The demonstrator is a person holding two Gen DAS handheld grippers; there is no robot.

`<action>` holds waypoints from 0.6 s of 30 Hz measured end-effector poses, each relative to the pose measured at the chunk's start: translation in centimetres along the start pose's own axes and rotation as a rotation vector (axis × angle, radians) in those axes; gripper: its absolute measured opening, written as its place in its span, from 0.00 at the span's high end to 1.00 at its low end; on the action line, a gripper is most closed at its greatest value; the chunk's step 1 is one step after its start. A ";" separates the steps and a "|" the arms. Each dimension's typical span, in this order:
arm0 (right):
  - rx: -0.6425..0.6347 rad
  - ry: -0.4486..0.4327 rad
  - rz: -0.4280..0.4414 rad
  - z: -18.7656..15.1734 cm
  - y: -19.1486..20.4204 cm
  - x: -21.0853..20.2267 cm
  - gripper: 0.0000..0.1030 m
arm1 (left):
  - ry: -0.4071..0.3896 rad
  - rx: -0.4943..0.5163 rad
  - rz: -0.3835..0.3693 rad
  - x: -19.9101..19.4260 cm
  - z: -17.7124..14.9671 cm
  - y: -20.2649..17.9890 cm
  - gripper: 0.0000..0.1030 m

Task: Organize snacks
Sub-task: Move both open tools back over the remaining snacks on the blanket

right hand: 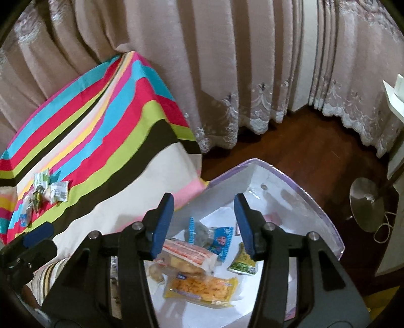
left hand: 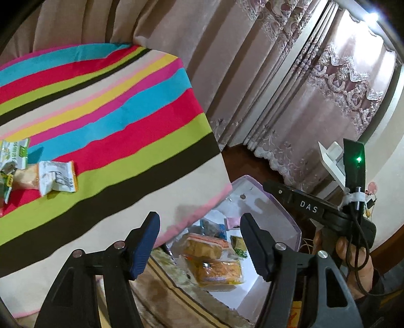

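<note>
Both grippers, left (left hand: 199, 242) & right (right hand: 204, 222), are held released, nothing gripped, above a clear bin (right hand: 315, 207) w/ snack packets (right hand: 202, 287); more packets (left hand: 58, 180) are left on striped bedding (left hand: 113, 113).

Heavy beige-pink curtains (right hand: 214, 63) are hanging across the whole back of the room, their lace-trimmed hems (right hand: 255, 123) brushing a dark polished wooden floor (right hand: 290, 148). A bed or cushioned surface under a brightly striped sheet (left hand: 106, 108) is filling the left side, reaching back to the curtains. At the right, a round metal lamp base (right hand: 367, 201) is standing on the floor with a pale cord (right hand: 383, 229) trailing beside it, and a white piece of what may be a shelf (right hand: 396, 96) is jutting in. A bright ceiling light (left hand: 371, 16) is glaring at the upper right.
</note>
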State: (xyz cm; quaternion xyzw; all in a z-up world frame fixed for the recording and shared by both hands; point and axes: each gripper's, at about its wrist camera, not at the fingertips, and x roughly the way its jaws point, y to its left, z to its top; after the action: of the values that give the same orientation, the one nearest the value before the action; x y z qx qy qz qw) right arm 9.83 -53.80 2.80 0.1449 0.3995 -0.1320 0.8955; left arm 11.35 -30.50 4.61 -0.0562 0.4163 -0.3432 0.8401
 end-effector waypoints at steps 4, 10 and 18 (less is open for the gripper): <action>-0.017 -0.002 0.045 -0.1 1.6 -0.4 0.48 | -0.030 -0.003 0.024 -1.0 0.2 0.6 0.35; -0.066 0.001 0.096 -0.2 4.5 -0.6 0.48 | -0.066 -0.012 0.069 -2.3 0.2 2.0 0.35; -0.150 0.043 0.163 -0.9 9.6 0.4 0.48 | -0.110 -0.056 0.153 -4.7 0.0 6.3 0.35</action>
State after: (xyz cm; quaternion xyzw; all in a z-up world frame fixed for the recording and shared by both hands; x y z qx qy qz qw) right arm 12.85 -44.67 3.38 0.1125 0.4144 -0.0251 0.9028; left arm 12.67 -22.80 5.32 -0.0666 0.3821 -0.2625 0.8835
